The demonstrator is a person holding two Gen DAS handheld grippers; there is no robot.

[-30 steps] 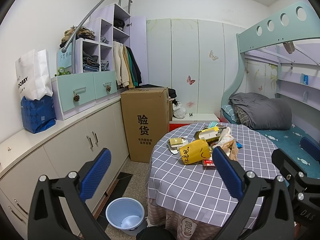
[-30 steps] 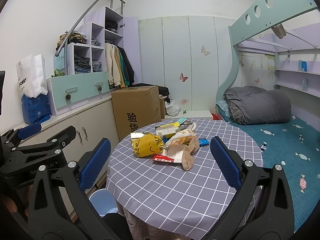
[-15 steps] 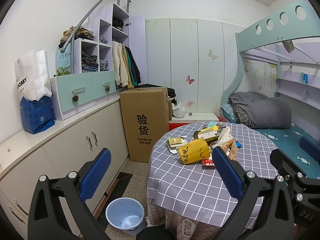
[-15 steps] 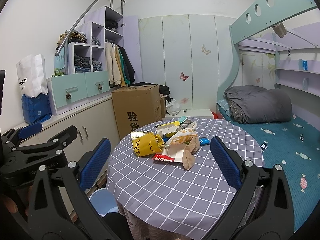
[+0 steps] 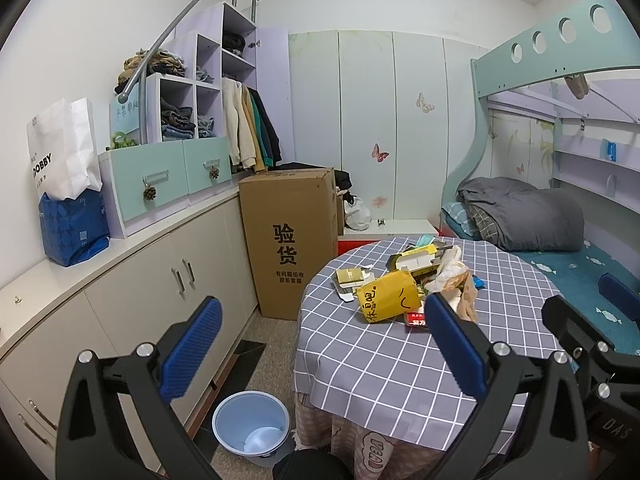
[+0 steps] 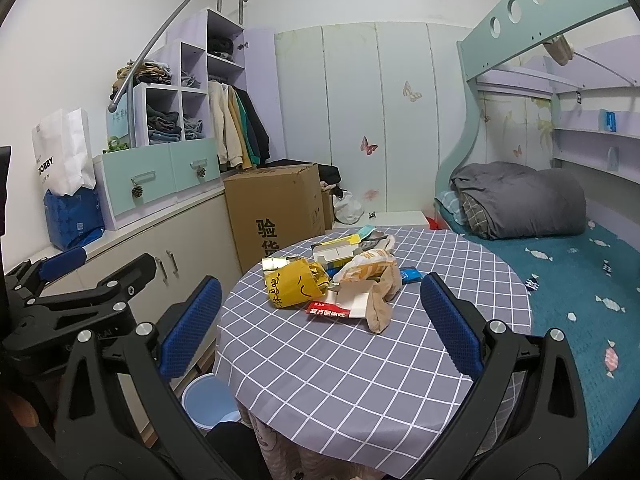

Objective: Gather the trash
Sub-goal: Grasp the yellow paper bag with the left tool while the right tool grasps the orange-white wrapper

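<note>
Trash lies in a loose heap on the far half of the round table, ahead of both tongs and well apart from them.

Nearest the cameras, the left gripper and the right gripper both stand wide open with nothing between their blue pads. Below the left one, on the floor just beside the table's edge, sits the blue bin; in the right wrist view only part of its rim shows behind the tablecloth.

Further on comes the bare checked cloth, then the heap itself: a red and white packet at the near edge, a crumpled yellow bag toward the left, a tan wrapper toward the right, and a flat yellow and white box behind. The heap's long axis runs roughly left to right across both views. Judging by its framing, it sits nearly centred before the right gripper and off to the right of the left one, so the right hand looks better placed to reach first.

Smaller scraps at the back overlap and cannot be told apart, and the left pad hides part of the packet in the left wrist view.
</note>
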